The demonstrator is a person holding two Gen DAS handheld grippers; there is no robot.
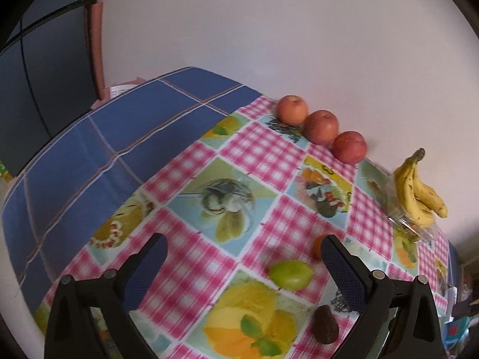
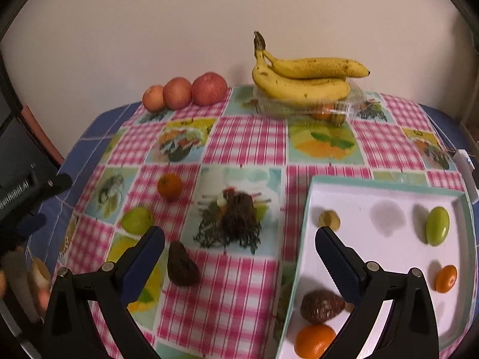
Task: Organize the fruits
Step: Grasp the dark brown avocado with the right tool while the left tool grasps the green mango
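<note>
— How is your left gripper (image 1: 244,249) set?
— Your black left gripper hangs with its blue-padded fingers (image 1: 344,272) spread wide, empty.
— And the right gripper (image 2: 239,243)?
— Likewise, your fingers (image 2: 336,261) apart, gripping nothing.

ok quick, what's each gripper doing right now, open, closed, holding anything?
Left gripper: jaws open, holding nothing.
Right gripper: jaws open, holding nothing.
</note>
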